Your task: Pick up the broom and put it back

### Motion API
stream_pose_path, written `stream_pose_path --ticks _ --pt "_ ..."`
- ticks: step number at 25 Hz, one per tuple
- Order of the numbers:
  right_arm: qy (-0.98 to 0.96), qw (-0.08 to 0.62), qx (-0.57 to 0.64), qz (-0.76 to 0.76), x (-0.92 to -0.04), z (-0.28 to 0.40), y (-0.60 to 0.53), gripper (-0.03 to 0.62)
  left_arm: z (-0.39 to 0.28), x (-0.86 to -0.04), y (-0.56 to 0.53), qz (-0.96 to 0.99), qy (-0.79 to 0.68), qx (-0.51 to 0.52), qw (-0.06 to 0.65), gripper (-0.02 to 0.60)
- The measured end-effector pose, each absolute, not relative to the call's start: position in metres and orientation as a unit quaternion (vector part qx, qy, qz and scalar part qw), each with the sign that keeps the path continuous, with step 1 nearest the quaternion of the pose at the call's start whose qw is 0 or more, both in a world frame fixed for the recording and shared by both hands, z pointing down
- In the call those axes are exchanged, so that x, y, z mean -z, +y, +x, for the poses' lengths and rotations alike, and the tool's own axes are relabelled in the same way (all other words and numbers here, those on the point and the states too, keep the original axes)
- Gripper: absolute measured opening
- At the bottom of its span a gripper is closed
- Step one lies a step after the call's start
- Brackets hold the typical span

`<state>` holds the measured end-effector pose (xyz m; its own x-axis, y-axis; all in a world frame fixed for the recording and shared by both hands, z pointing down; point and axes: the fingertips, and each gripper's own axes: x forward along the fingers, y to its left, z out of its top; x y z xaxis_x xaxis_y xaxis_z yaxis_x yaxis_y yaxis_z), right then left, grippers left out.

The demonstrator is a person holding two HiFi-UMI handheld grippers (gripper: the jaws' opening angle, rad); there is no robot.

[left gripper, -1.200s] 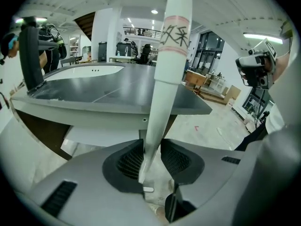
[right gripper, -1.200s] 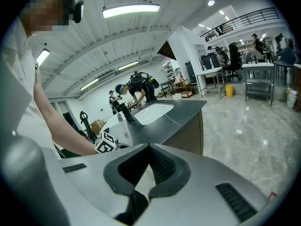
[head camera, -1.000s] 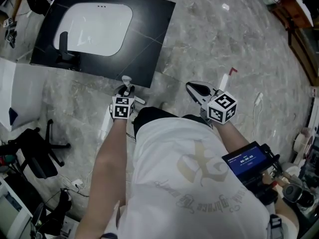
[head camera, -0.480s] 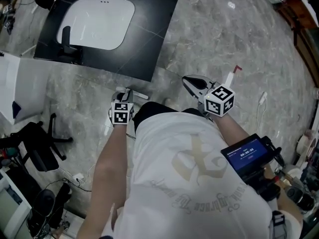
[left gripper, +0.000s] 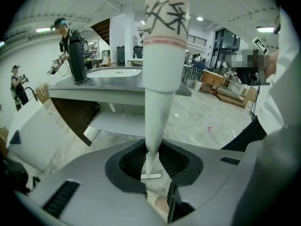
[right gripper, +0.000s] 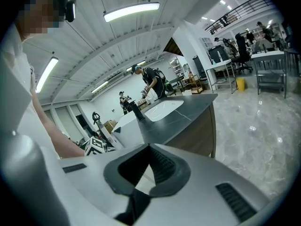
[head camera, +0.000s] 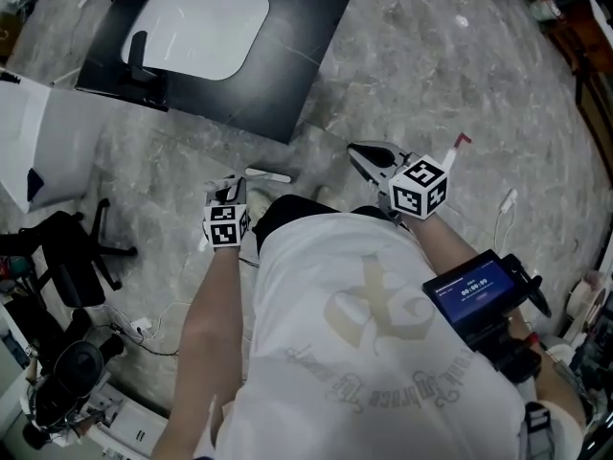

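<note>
Left tongs (left gripper: 151,161) clench the white broom (left gripper: 162,55) at centre frame; right tongs (right gripper: 149,147) sit pinched shut, empty; marble floor (head camera: 460,75) lies open right of the worktop (head camera: 287,75) edge; handle bears illegible black handwriting.

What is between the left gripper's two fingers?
A white broom handle with red rings and black scribbles stands there, pinched by the left gripper. The left gripper view shows it.
</note>
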<state>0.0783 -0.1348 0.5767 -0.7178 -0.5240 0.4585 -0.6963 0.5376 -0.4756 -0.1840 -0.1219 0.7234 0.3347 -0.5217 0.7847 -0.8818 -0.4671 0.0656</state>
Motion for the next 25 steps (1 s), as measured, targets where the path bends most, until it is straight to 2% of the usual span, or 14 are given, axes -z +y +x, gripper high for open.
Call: stream_pose_path --ticks 8,25 --pt "-0.878 0.123 -0.330 0.324 -0.576 0.086 -0.129 0.017 -0.182 -0.696 -0.105 0.759 -0.504 -0.318 0.261 0.094" --pt "-0.892 0.121 -0.324 0.292 -0.580 0.035 -0.078 0.017 -0.183 -0.607 -0.053 0.800 -0.509 -0.233 0.215 0.094"
